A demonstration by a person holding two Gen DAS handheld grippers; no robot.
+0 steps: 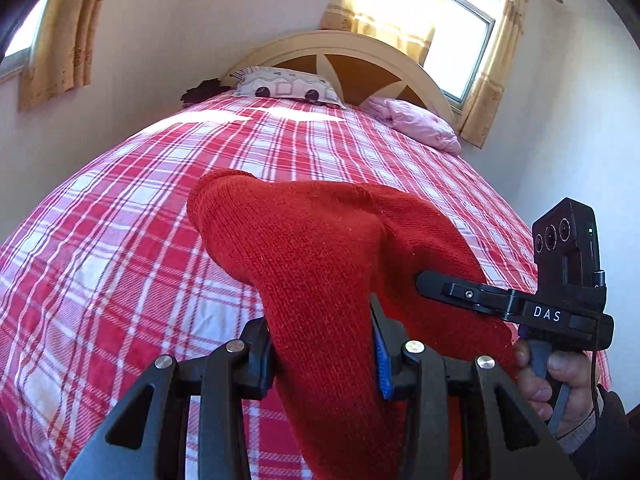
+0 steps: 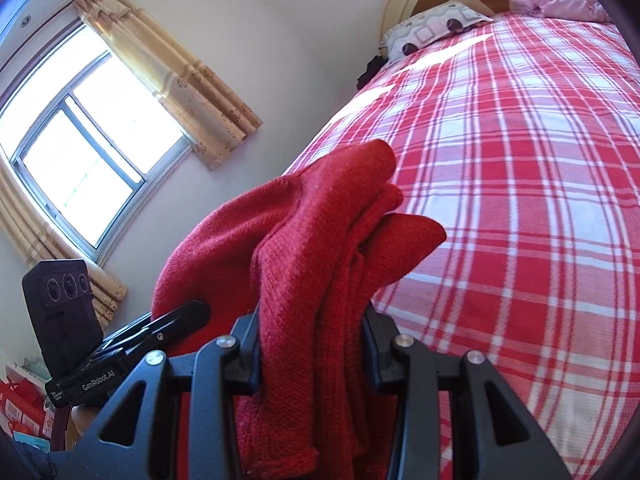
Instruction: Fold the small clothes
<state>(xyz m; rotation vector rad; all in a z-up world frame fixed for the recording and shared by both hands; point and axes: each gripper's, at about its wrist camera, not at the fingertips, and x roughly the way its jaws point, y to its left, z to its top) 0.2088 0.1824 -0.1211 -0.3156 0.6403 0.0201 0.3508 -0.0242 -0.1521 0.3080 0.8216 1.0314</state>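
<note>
Above the red-and-white plaid bedspread [image 1: 120, 216], the left gripper [image 1: 324, 356] is clamping a red knitted garment [image 1: 312, 248], and the right gripper [image 2: 312, 356] is clamping another bunched part of it. Both are holding the garment clear of the bedspread. Beyond the bedspread, a patterned pillow [image 1: 286, 88] and a pink pillow [image 1: 416, 120] are lying against the arched headboard [image 1: 360, 56].

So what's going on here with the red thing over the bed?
A person is holding a red sweater up above the bed with two hand-held tools. The left tool is shut on one bunch of the knit, and the right tool is shut on another bunch. The sweater hangs bunched and is not laid flat, so no fold is done yet. Two pillows lie at the headboard.
</note>
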